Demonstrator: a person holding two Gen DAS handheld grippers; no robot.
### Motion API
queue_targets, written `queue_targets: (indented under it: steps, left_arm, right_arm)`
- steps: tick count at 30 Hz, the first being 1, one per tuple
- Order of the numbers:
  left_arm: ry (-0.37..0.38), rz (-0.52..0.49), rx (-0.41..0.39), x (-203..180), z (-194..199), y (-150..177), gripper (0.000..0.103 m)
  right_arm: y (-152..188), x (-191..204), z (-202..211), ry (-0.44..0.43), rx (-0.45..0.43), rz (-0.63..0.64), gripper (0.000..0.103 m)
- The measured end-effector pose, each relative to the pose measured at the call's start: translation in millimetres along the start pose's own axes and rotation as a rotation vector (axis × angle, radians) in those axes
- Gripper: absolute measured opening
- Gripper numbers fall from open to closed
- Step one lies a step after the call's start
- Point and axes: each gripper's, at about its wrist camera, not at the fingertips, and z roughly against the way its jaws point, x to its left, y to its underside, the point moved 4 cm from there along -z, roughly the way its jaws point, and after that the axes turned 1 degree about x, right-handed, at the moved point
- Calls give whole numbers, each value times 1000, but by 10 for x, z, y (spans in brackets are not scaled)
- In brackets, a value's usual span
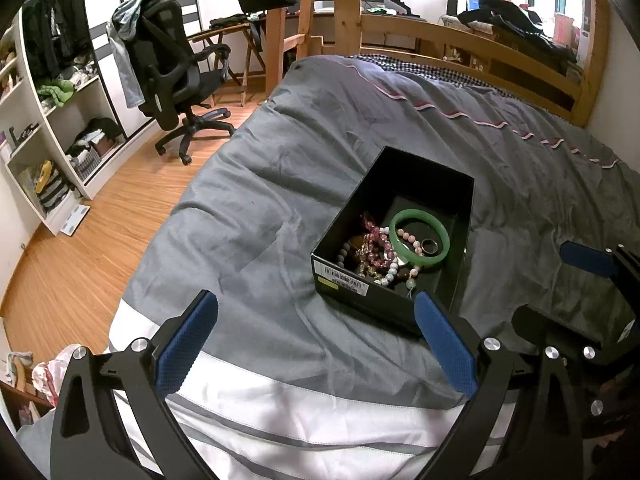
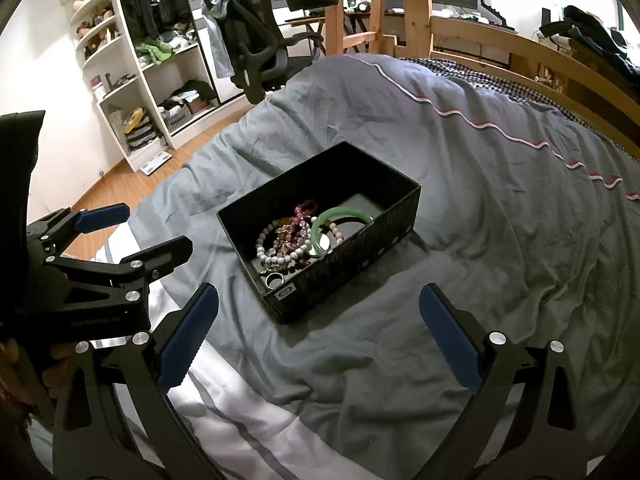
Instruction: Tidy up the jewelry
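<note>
Right wrist view, black jewelry box (image 2: 320, 236) on bed just ahead of right tool (image 2: 320, 340), both tools spread wide, empty

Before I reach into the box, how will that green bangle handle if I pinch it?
The green bangle looks like a rigid polished ring, so it probably keeps its shape but may slip between pads. A bead bracelet lies across it and might drag along. It looks stone-like or glassy, so likely brittle if dropped; the box sits on soft bedding.
</note>
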Motion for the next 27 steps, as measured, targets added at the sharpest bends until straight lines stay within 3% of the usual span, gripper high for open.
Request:
queue_targets:
  steps: [27]
  left_arm:
    - [-1,-7,0,-21,4,9,97]
  right_arm:
    - [16,9,-19,1,1,-2,99]
